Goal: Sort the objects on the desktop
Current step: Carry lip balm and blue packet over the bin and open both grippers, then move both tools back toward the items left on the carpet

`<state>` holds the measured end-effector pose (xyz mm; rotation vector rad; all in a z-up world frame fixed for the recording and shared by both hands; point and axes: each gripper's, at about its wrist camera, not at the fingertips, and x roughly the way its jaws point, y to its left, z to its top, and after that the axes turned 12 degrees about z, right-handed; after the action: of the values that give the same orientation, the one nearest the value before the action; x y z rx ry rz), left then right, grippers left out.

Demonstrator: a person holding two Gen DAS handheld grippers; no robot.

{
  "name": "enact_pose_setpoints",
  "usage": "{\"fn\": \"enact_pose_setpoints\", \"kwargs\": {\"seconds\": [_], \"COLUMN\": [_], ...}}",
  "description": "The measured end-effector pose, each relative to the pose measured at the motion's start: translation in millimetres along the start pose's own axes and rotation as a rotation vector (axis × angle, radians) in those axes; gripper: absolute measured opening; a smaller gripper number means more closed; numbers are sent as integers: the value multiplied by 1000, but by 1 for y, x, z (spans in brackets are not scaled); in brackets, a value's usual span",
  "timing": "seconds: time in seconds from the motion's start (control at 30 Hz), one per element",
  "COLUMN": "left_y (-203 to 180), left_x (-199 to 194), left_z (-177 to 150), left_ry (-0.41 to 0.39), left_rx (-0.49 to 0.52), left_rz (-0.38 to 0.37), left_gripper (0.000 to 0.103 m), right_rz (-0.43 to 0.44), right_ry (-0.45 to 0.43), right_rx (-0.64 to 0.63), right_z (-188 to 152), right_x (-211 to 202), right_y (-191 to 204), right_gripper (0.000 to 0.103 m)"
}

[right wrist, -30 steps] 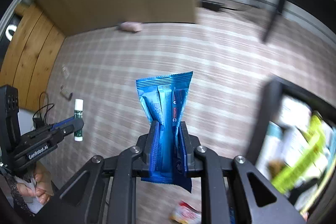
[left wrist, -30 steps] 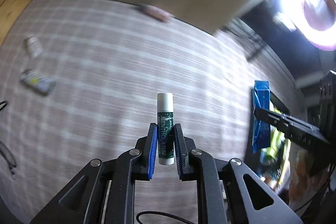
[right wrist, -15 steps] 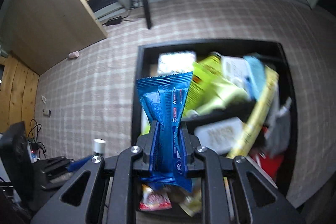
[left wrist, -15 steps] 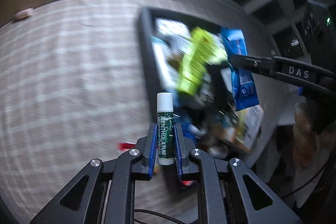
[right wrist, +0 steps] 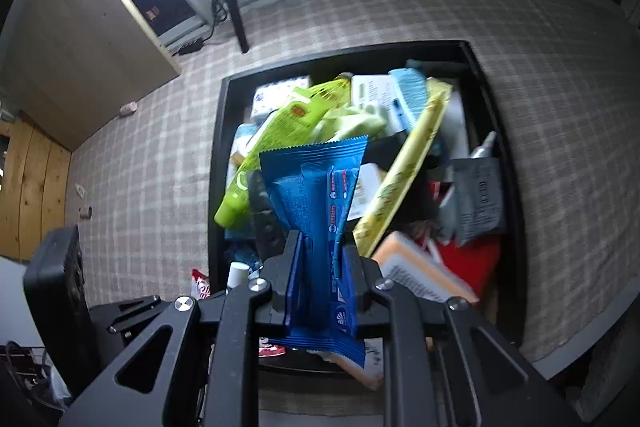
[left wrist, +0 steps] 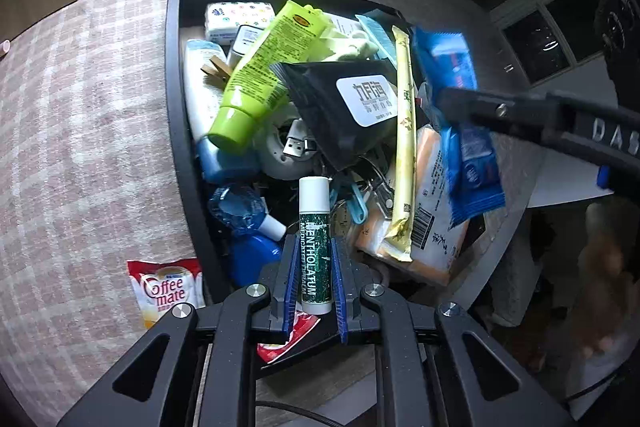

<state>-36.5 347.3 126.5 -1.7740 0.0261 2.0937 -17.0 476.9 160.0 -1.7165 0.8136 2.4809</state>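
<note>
Now both grippers hang over the black tray (left wrist: 173,75), which sits on the checked tablecloth (left wrist: 80,115) and is already heaped with odds and ends. The left gripper (left wrist: 315,279) is pinching a lip balm stick (left wrist: 315,239) by its green body, white cap pointing toward 12 o'clock, above the near-left part of the heap. The right gripper (right wrist: 318,287) is clamped on the middle of a blue snack packet (right wrist: 316,195), whose crimped top fans out above the tray's centre; in the left view that packet shows at 3 o'clock.

Judging by this, the step in hand is the drop-off: two items carried to the tray and ready to go in. The next move calls for lowering each one a little and letting the grippers spread so the items land inside the rim. The pile is tall, with a green tube (left wrist: 264,75) and a black pouch (left wrist: 340,107) lying on top, so the round stick could roll off. A coffee creamer sachet (left wrist: 166,291) lies on the cloth at 7 o'clock, outside the tray, seemingly not yet sorted.
</note>
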Motion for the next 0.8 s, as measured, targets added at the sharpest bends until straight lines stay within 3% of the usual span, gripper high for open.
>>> {"fn": "enact_pose_setpoints", "kwargs": {"seconds": [0.27,0.5,0.57,0.6,0.63,0.67,0.8], "left_y": [-9,-8,-9,-10,-10,-11,-15], "left_x": [1,8,10,11,11,8,1], "left_z": [2,4,6,7,7,7,5], "left_ry": [-18,-10,0,10,10,0,-23], "left_rx": [2,-14,-25,-28,-28,-26,-10], "left_rz": [40,52,52,45,38,43,60], "left_gripper": [14,14,23,39,46,46,46], "right_rz": [-100,-122,-112,-108,-107,-114,-129], "right_ry": [-31,-34,-33,-22,-2,4,-21], "right_rx": [14,47,35,31,33,35,25], "right_z": [15,24,29,31,33,34,31], "right_x": [-14,-20,-19,-17,-15,-14,-20], "right_y": [-26,-55,-58,-59,-60,-61,-59], "right_gripper": [18,19,26,30,44,57,60]}}
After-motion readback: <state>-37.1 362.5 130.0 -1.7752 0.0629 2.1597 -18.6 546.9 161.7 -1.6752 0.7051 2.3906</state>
